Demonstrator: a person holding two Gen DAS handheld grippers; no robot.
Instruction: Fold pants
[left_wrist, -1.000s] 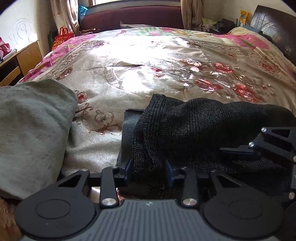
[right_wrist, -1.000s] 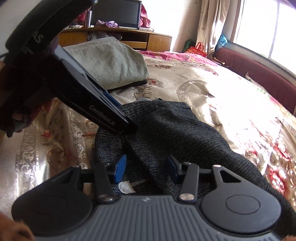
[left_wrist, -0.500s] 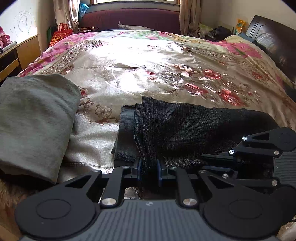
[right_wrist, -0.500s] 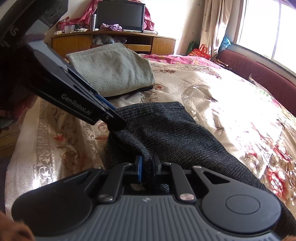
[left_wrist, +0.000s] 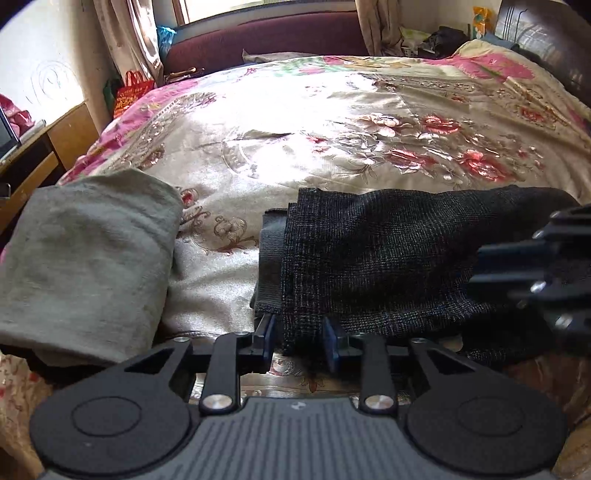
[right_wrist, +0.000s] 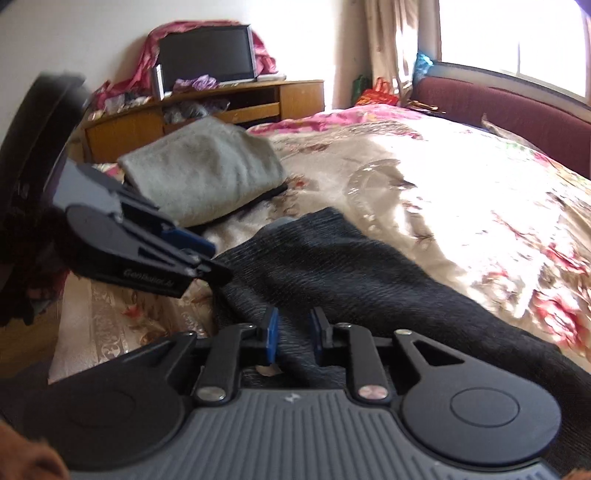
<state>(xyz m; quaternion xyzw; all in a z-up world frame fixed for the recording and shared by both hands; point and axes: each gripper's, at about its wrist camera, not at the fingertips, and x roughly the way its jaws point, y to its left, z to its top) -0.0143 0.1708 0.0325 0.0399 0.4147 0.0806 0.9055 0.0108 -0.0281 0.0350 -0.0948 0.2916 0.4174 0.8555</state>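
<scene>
On the far left of your left wrist view lay one folded grey blanket (left_wrist: 85, 266), resting on the floral bedspread (left_wrist: 332, 122) and well apart from the pants. A single pair of dark pants (left_wrist: 388, 258) lay folded across the near edge of the bed, its darker waistband end (left_wrist: 269, 258) pointing toward the blanket. Your left gripper (left_wrist: 299, 338) sat at the pants' near hem with its two blue pads (left_wrist: 267, 336) standing apart; its jaws had just been opening, and a fold of the dark cloth hung between them without either pad pressing on it. Further right in that view, your right gripper (left_wrist: 535, 273) showed as a blurred black shape over the pants.

From the right wrist view, the left gripper (right_wrist: 207, 254) appeared at the left, its tips just at the end of the pants (right_wrist: 351, 273). In the middle, the right gripper (right_wrist: 293, 336) had its two pads (right_wrist: 272, 332) parted; those jaws had also just been opening, with dark cloth lying in the gap but not squeezed. Behind stood one wooden cabinet (right_wrist: 221, 107) carrying one dark screen (right_wrist: 207, 55), and to the right one maroon sofa (right_wrist: 498, 99) under the window.
</scene>
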